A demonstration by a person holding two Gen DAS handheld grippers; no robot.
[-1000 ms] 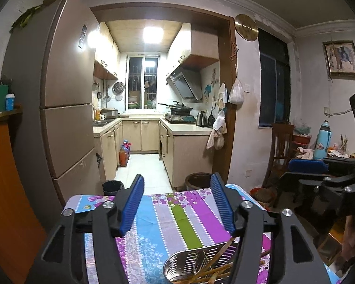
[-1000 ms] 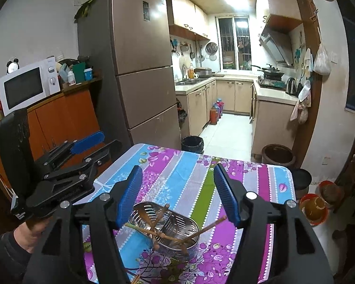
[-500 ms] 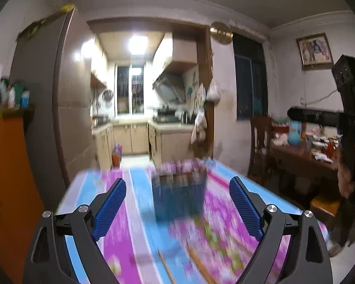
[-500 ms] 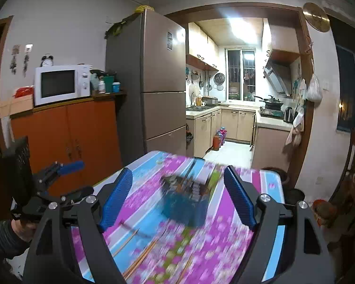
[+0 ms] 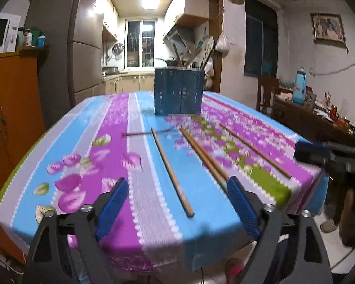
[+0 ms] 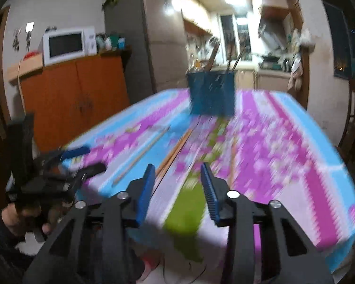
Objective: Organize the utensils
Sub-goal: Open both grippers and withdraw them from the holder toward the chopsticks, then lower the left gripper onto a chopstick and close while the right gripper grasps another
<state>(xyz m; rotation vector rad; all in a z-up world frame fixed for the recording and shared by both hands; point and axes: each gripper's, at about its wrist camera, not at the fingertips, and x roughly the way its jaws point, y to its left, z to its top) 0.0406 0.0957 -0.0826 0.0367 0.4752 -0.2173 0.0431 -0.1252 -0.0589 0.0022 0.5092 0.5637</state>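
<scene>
- Kitchen doorway in the back, and up front your table (image 5: 201, 215) with the striped floral cloth, nothing on it but the job.
- Utensil holder (image 5: 179, 91) stands upright toward the far end, a few sticks already poking out the top.
- Loose chopsticks are on the cloth between you and it: one single chopstick (image 5: 171, 172) running toward you, a pair of chopsticks (image 5: 203, 156) lying together just to its right, another chopstick (image 5: 254, 150) further right, and a dark thin one lying crosswise near the holder (too blurry to say more).
- Your left gripper (image 5: 175, 209) is spread wide, nothing in it, and the near end of that single chopstick sits between the fingers without touching them.
- Your right gripper (image 6: 176, 191) has just been closing to a narrower gap, still with nothing between the jaws. That view is smeared, so I wouldn't trust it for detail.
- Looks like you're at the reach-for-a-stick step. Next, I'd guess: get low, straddle one chopstick near its end, squeeze, then tip it up into the holder. They're thin and roll, so go slow.
</scene>
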